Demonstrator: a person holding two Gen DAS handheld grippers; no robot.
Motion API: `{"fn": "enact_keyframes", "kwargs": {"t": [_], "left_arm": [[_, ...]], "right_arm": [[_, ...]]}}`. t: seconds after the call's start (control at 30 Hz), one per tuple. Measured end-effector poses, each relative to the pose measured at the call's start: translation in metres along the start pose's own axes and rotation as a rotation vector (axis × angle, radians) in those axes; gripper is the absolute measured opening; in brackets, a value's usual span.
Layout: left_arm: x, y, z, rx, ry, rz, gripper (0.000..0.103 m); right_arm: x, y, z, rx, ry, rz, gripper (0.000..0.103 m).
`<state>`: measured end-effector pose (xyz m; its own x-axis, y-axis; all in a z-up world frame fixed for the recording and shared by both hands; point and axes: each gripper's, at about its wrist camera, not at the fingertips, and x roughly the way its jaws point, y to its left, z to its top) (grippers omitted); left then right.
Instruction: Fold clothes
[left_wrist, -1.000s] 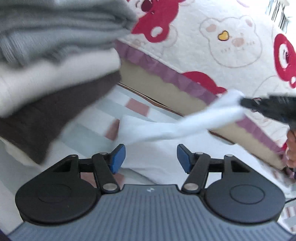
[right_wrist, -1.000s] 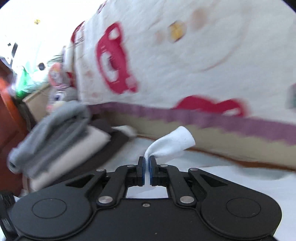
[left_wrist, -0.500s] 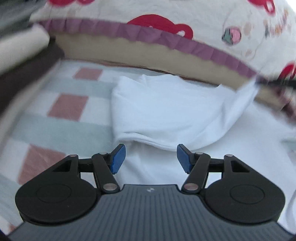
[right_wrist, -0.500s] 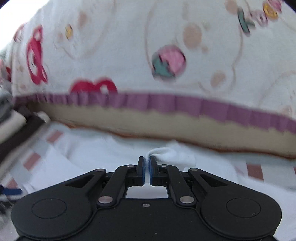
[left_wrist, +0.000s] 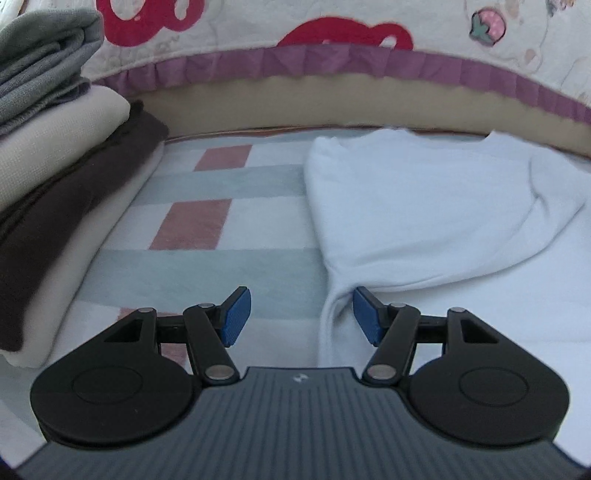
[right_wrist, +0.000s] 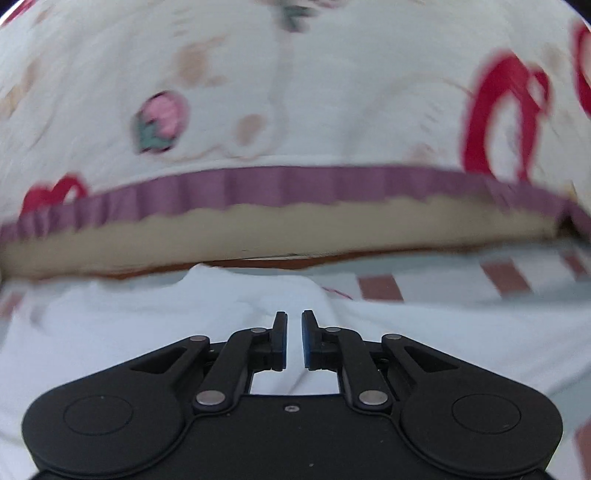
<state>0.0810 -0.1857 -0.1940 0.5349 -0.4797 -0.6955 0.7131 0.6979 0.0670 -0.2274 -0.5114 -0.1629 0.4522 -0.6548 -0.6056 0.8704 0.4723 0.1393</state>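
A white garment (left_wrist: 424, 210) lies folded over on the checked bedsheet (left_wrist: 221, 229), its near fold edge just ahead of my left gripper (left_wrist: 301, 314). That gripper stands open above the sheet; the garment's left edge runs between its blue pads without being pinched. In the right wrist view the same white garment (right_wrist: 147, 332) spreads under my right gripper (right_wrist: 294, 338). Its jaws are opening, a narrow gap shows between the pads, and the cloth lies below them, no longer pinched.
A stack of folded clothes (left_wrist: 55, 155), grey on cream on dark brown, sits at the left of the bed. A quilt (left_wrist: 332, 33) printed with red bears and a purple frill (right_wrist: 295, 184) runs along the far side.
The right gripper carried the garment's corner across and down onto the bed, then parted its pads and let it go. The left gripper swung from the clothes stack to the garment's near edge.
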Motion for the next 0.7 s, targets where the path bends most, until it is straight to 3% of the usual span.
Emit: {"fn": "enact_keyframes", "kwargs": {"t": [0.07, 0.13, 0.23, 0.27, 0.37, 0.43, 0.53, 0.57, 0.67, 0.7], "left_arm": [[0.002, 0.006, 0.002, -0.047, 0.032, 0.006, 0.064], [-0.001, 0.008, 0.002, -0.068, 0.014, 0.006, 0.061], [0.002, 0.006, 0.0, -0.034, 0.017, 0.025, 0.047], [0.003, 0.005, -0.001, -0.024, 0.021, 0.026, 0.038], [0.002, 0.008, 0.001, -0.039, 0.029, 0.005, 0.037], [-0.001, 0.006, 0.001, -0.03, 0.04, 0.017, 0.039], [-0.007, 0.003, 0.001, -0.023, 0.092, 0.0, 0.04], [-0.016, 0.005, 0.003, -0.002, 0.055, -0.085, 0.041], [-0.044, 0.009, 0.009, 0.131, -0.108, -0.19, 0.045], [-0.044, 0.015, 0.013, 0.089, -0.114, -0.203, 0.048]], "right_arm": [[0.001, -0.001, 0.008, 0.063, 0.029, 0.045, 0.026], [0.002, 0.009, 0.017, 0.092, 0.051, 0.106, 0.039], [0.012, 0.024, 0.02, 0.173, 0.114, 0.197, 0.047], [0.015, 0.028, 0.02, 0.204, 0.137, 0.227, 0.047], [0.032, 0.04, 0.024, 0.385, 0.218, 0.272, 0.056], [0.047, 0.052, 0.03, 0.409, 0.283, 0.248, 0.058], [0.061, 0.077, 0.033, 0.245, 0.319, 0.138, 0.058], [0.067, 0.082, 0.032, 0.198, 0.327, 0.103, 0.058], [0.086, 0.085, 0.024, 0.182, 0.355, 0.035, 0.058], [0.091, 0.085, 0.022, 0.196, 0.365, 0.023, 0.058]]}}
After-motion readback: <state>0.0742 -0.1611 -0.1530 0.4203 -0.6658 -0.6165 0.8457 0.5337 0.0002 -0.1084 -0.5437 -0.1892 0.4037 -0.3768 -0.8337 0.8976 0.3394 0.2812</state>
